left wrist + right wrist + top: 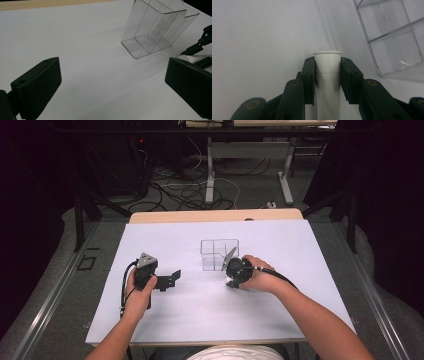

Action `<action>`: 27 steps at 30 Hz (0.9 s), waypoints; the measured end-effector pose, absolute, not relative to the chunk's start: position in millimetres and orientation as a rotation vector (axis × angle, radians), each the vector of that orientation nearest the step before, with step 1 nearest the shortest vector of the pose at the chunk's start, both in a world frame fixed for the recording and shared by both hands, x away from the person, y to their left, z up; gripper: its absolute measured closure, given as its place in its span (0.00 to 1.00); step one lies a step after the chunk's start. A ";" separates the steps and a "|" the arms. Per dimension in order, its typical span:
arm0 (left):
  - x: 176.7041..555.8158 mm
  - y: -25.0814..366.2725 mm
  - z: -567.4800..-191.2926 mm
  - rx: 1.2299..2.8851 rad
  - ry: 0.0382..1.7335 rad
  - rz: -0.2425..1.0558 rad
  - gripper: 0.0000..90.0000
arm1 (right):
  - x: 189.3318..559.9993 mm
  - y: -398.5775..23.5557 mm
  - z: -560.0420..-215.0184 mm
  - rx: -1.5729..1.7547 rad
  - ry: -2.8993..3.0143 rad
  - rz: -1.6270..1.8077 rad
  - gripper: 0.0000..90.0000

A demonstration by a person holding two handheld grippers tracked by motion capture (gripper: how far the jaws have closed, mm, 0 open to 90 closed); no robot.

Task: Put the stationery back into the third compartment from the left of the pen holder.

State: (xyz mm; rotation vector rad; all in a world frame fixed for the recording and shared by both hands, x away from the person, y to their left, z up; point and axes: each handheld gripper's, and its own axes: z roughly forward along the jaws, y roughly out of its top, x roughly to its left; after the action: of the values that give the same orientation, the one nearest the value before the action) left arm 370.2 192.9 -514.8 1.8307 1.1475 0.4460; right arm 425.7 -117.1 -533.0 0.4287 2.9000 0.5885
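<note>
Your right gripper (328, 75) is clamped on a white tube (327, 62), just near-right of the clear divided bin (219, 254). Heads up: it might snag on a divider. Left gripper (112, 82) sits wide open, empty, further left.

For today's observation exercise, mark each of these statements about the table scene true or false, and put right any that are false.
1. The right gripper is shut on a white tube. True.
2. The left gripper grips the clear divided container. False: its jaws stand wide apart with nothing between them, and the container sits apart from it on the white sheet.
3. The clear divided container is empty. True: nothing shows through its walls in either gripper view.
4. The white tube already stands inside the container. False: it is still between the right gripper's jaws, beside the container.
5. The container has a single undivided space. False: inner walls split it into compartments.
</note>
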 end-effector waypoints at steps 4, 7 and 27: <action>370.1 193.7 -514.5 1.838 1.150 0.429 0.01 | 423.9 -119.0 -529.1 0.455 2.887 0.622 0.75; 369.9 193.9 -514.2 1.842 1.151 0.424 0.01 | 422.2 -121.5 -525.1 0.465 2.867 0.665 0.75; 370.6 194.8 -515.3 1.826 1.166 0.425 0.01 | 414.9 -135.4 -489.8 0.603 2.688 0.992 0.75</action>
State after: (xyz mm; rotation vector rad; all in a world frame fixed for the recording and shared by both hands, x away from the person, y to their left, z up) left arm 370.6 194.8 -515.3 1.8259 1.1657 0.4250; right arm 414.9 -135.4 -489.8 0.6025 2.6877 0.9917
